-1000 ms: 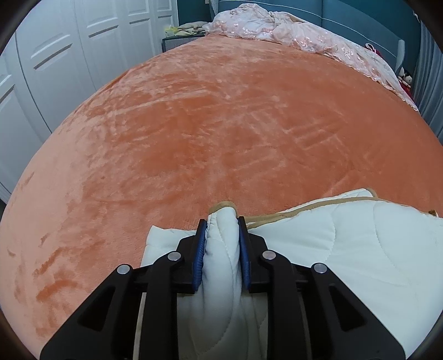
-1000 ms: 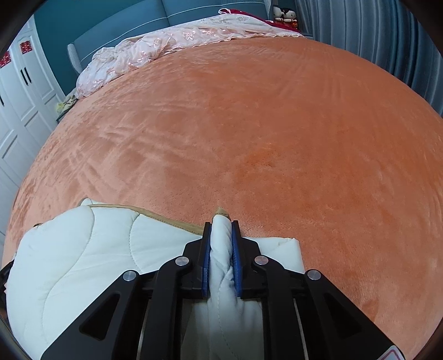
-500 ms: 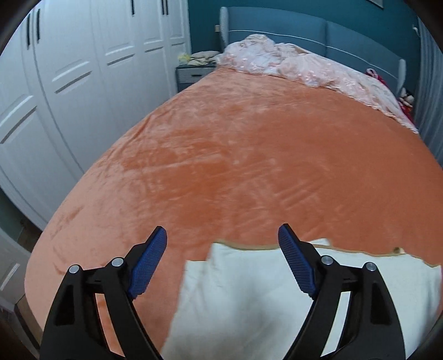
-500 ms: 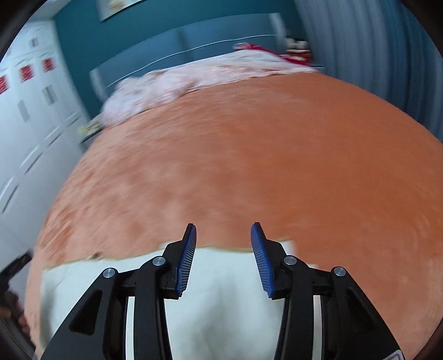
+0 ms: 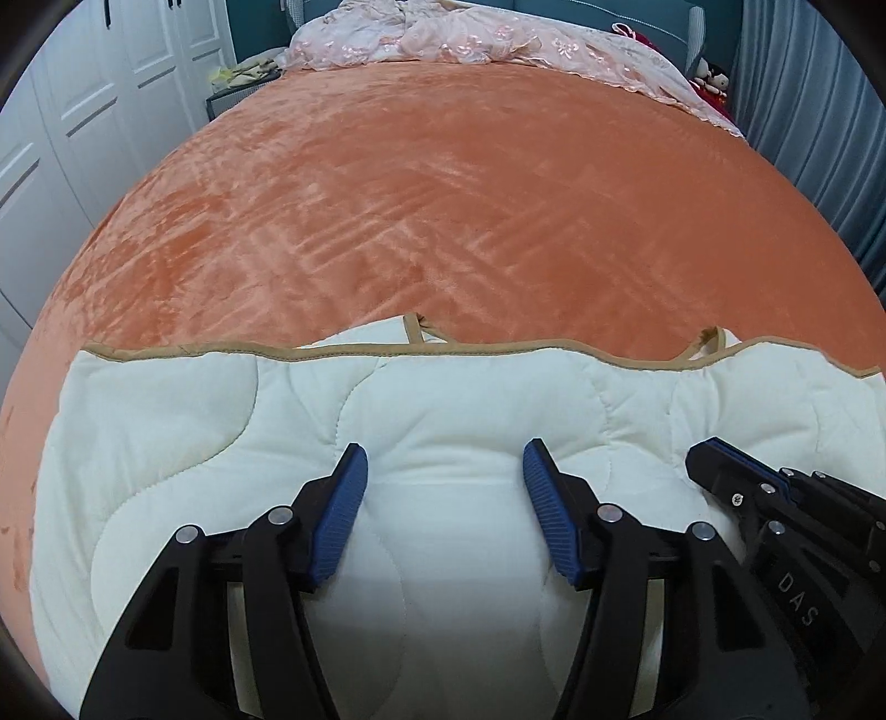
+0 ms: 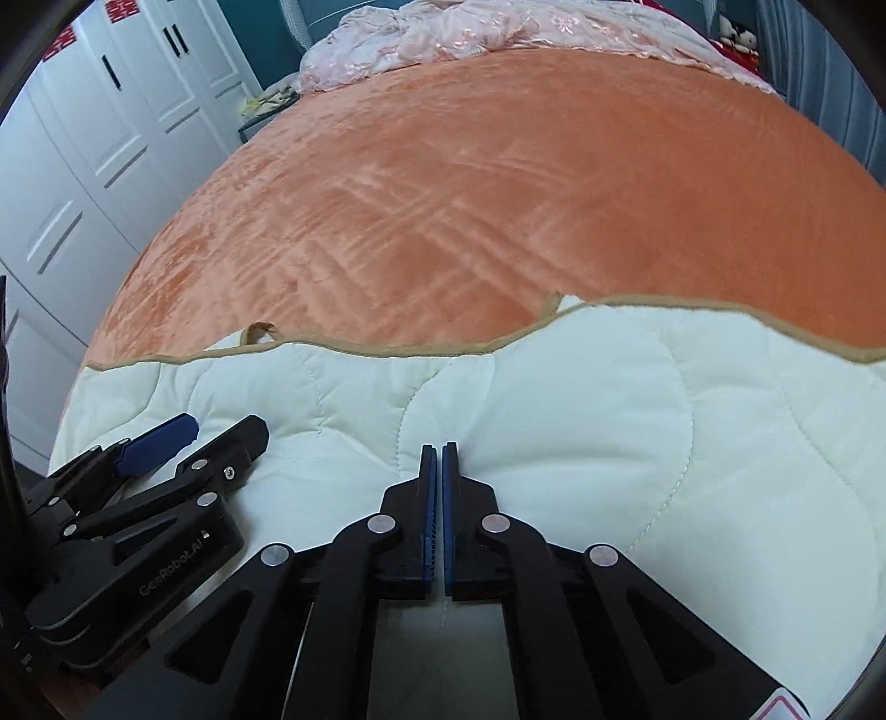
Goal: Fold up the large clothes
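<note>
Bedroom, big bed [image 5: 443, 183] under an orange plush cover. Far left: white wardrobe [image 5: 83, 111] doors with dark handles, then a small nightstand [image 5: 232, 94] by the bed's left corner with yellowish stuff on top, too small to tell what. Pink lace blanket [image 5: 470, 39] bunched across the head end against a teal headboard [image 6: 326, 16]. Grey-blue curtain [image 5: 819, 111] on the far right, small toys [image 5: 711, 75] just beside it.

White quilted garment [image 5: 470, 399] lies flat on the near edge of the bed, tan binding along its far edge, two small tan loops poking up from that edge. It spans nearly the full width of both views.

Left gripper [image 5: 446, 471] sits over the left-middle of the garment, blue-padded fingers [image 5: 349, 498] spread apart, nothing between them, fabric only underneath. In the right wrist view it [image 6: 216, 432] shows at lower left, lying low over the cloth, tips on or just above it, cannot tell which.

Right gripper [image 6: 439, 459] is just to the right of it, fingers [image 6: 449, 498] clenched nearly together with a thin slit between the pads, no cloth visibly pinched. Tips rest at the garment surface near a stitched seam. In the left wrist view it [image 5: 714, 457] comes in from the right edge, close beside the left gripper, not touching.
</note>
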`<move>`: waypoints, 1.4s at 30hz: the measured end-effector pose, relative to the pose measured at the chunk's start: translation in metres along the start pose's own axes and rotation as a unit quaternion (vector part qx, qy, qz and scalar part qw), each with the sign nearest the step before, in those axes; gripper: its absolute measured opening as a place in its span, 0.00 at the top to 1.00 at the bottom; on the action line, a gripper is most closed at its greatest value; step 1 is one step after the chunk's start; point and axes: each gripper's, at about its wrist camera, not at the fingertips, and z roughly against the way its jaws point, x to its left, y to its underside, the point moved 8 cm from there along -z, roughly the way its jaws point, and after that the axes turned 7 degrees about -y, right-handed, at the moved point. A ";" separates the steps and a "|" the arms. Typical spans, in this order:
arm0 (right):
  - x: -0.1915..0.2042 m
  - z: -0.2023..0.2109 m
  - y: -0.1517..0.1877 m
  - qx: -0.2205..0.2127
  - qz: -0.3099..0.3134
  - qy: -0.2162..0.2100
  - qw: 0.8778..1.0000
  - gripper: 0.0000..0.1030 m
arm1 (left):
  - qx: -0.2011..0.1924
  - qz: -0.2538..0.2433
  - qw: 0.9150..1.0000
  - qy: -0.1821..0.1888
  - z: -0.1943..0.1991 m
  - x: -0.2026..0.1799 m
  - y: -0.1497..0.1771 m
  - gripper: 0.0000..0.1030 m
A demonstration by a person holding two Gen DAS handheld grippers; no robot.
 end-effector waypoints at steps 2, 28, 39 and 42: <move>-0.005 -0.006 0.002 -0.002 -0.007 -0.004 1.000 1.00 | -0.006 -0.003 1.000 -0.006 -0.005 0.000 0.002 0.44; -0.003 0.098 0.040 -0.116 0.015 0.000 0.993 0.74 | -0.060 0.073 0.995 0.024 0.091 0.041 0.044 0.39; 0.015 0.078 0.104 -0.038 0.019 0.021 0.999 0.74 | -0.027 0.051 0.998 -0.018 0.087 0.022 0.109 0.38; 0.013 0.071 0.107 -0.040 0.015 0.025 0.999 0.74 | -0.038 0.046 0.998 -0.027 0.081 0.020 0.113 0.37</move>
